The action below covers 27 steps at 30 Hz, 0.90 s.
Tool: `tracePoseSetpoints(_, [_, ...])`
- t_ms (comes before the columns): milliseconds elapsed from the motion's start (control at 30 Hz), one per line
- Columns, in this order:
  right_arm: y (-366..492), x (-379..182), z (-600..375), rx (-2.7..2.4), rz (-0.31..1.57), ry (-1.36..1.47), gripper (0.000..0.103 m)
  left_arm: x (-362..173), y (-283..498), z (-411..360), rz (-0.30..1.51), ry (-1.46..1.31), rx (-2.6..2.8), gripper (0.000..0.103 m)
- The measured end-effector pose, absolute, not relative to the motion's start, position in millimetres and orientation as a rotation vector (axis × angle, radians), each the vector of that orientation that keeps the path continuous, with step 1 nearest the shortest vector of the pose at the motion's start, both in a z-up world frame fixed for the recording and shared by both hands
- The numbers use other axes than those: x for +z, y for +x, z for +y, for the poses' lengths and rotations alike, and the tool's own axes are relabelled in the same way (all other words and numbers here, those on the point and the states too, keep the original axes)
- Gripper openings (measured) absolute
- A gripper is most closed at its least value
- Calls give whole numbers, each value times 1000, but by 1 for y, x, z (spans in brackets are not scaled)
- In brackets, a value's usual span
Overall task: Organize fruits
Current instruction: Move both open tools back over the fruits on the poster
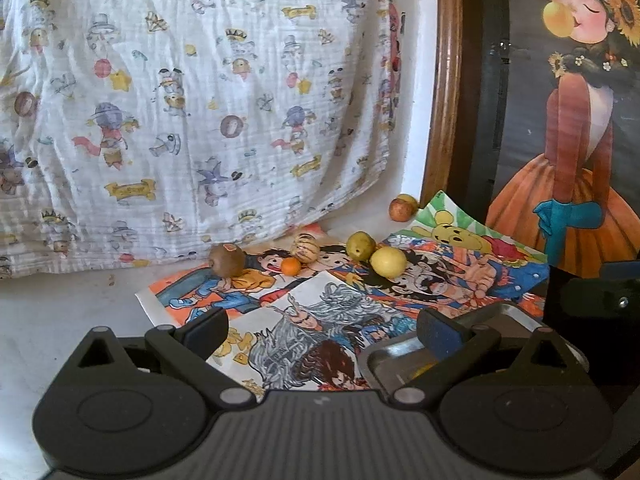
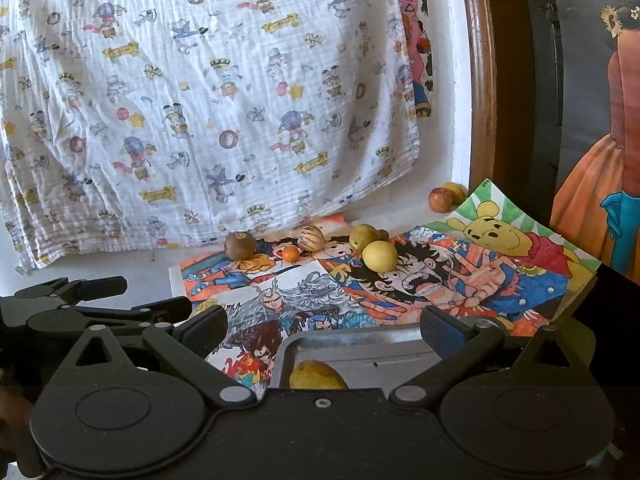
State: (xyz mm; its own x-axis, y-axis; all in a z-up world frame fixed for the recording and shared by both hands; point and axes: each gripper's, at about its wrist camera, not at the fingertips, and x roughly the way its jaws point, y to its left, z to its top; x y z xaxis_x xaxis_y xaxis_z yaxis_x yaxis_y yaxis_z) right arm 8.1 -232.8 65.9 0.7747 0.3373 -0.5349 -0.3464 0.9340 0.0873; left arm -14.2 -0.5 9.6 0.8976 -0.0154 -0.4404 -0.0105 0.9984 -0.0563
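Several fruits lie on cartoon drawings on the white surface: a brown kiwi (image 1: 227,260) (image 2: 239,245), a small orange (image 1: 290,267) (image 2: 290,254), a striped pale fruit (image 1: 305,246) (image 2: 310,238), a green fruit (image 1: 360,245) (image 2: 363,237), and a yellow fruit (image 1: 388,262) (image 2: 379,255). Two more fruits (image 1: 402,208) (image 2: 442,199) rest by the wooden frame. A metal tray (image 1: 404,350) (image 2: 360,344) sits near, with a yellow fruit (image 2: 318,376) inside. My left gripper (image 1: 322,326) and right gripper (image 2: 324,326) are open and empty, well short of the fruits.
A cartoon-print cloth (image 1: 192,112) hangs behind the fruits. A wooden frame (image 1: 446,80) and a painted panel of a girl (image 1: 572,120) stand at the right. The left gripper's body (image 2: 80,300) shows at the left in the right wrist view.
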Motion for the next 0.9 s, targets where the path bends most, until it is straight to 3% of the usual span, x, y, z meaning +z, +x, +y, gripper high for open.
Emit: tracePoseSetpoints(900, [147,31,-196,410,688,-46,102,-31,135,36,564,-62,62,102])
